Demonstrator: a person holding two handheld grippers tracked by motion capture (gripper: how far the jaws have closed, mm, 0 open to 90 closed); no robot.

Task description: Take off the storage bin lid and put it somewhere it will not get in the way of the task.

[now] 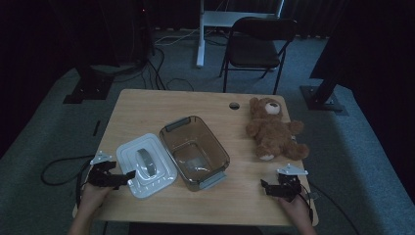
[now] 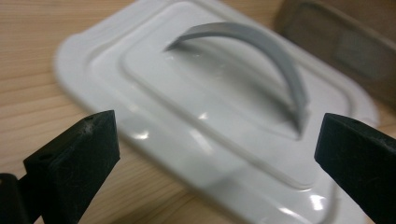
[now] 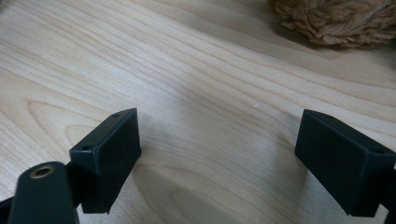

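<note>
A: Left tool (image 2: 215,154) is spread wide at the white lid (image 2: 205,116), flat on the counter (image 1: 147,105) beside the bin (image 1: 194,151); how to grip it?
B: Straddle the arched handle (image 2: 261,56); right tool (image 3: 217,158), also apart, waits.

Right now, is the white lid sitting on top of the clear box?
No: the white lid lies flat on the table beside the clear box, which stands open and uncovered.
</note>
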